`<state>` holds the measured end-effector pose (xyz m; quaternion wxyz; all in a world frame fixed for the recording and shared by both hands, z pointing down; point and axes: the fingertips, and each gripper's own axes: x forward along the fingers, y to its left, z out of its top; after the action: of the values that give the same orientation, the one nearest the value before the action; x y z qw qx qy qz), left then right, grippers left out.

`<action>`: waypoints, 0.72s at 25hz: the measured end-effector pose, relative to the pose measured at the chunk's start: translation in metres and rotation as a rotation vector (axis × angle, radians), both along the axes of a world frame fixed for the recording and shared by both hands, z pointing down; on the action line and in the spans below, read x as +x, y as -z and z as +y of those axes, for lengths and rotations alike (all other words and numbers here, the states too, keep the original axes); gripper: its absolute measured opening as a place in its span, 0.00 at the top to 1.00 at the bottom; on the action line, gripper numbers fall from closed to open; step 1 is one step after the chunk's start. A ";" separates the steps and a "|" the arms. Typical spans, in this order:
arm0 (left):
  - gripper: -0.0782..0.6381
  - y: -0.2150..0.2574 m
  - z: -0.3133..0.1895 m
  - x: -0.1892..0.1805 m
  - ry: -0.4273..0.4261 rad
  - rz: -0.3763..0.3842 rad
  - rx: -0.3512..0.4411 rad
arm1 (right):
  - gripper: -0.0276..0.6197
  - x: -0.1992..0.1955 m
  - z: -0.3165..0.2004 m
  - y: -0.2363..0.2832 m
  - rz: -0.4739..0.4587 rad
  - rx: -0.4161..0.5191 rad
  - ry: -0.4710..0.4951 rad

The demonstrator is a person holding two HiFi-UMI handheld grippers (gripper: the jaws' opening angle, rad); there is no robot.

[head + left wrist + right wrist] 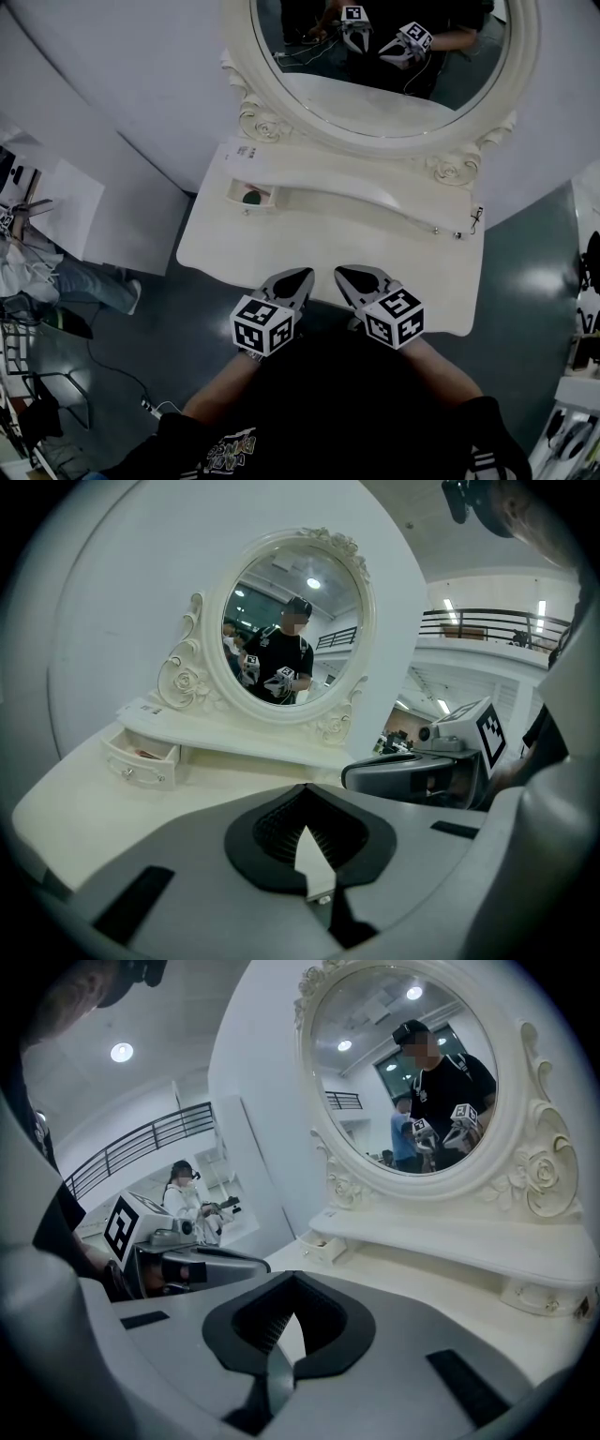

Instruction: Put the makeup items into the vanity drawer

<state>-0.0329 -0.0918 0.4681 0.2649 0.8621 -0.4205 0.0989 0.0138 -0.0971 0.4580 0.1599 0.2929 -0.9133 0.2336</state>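
Vanity drawer (251,196) stands pulled open at the left end of the raised shelf (375,192), well ahead of both grippers and off to the left of them, nearer the left one's side. Something small and dark lies inside it, though I can't make out what it is. From the left gripper view the drawer (141,758) sits far forward and to the left of the jaws, its little knob facing out; from the right gripper view it (323,1246) shows small, straight ahead beyond the tips. The left gripper (302,277) hovers over the near edge of the white tabletop (422,267), its jaws pressed together with the tips meeting and nothing between them, only the hollow behind the tips showing through. The right gripper (345,275) hangs just beside it, to its right, the two noses angled toward each other but apart; its jaws are likewise closed tip to tip and empty. Neither touches the table as far as I can tell. Beyond both grippers, above the shelf, rises the oval mirror (394,84) in its carved frame, and in its glass the two grippers show again, held up by a person in a black top. That person's black sleeves run back from the grippers toward the bottom of the head view.
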 end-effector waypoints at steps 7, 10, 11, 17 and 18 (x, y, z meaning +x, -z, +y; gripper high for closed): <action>0.89 -0.001 -0.002 -0.004 0.009 -0.007 -0.009 | 0.91 -0.005 -0.003 -0.001 -0.005 -0.011 0.015; 0.89 -0.001 -0.003 -0.006 0.011 -0.011 -0.010 | 0.91 -0.007 -0.004 -0.002 -0.007 -0.015 0.021; 0.89 -0.001 -0.003 -0.007 0.012 -0.011 -0.010 | 0.91 -0.008 -0.005 -0.002 -0.008 -0.016 0.023; 0.89 -0.003 -0.006 -0.011 0.015 -0.011 -0.016 | 0.91 -0.013 -0.007 -0.004 -0.008 -0.020 0.031; 0.89 -0.003 -0.006 -0.011 0.015 -0.011 -0.017 | 0.91 -0.014 -0.008 -0.004 -0.007 -0.020 0.032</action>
<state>-0.0443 -0.0981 0.4711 0.2707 0.8562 -0.4274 0.1052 0.0000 -0.1046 0.4620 0.1634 0.2760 -0.9160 0.2412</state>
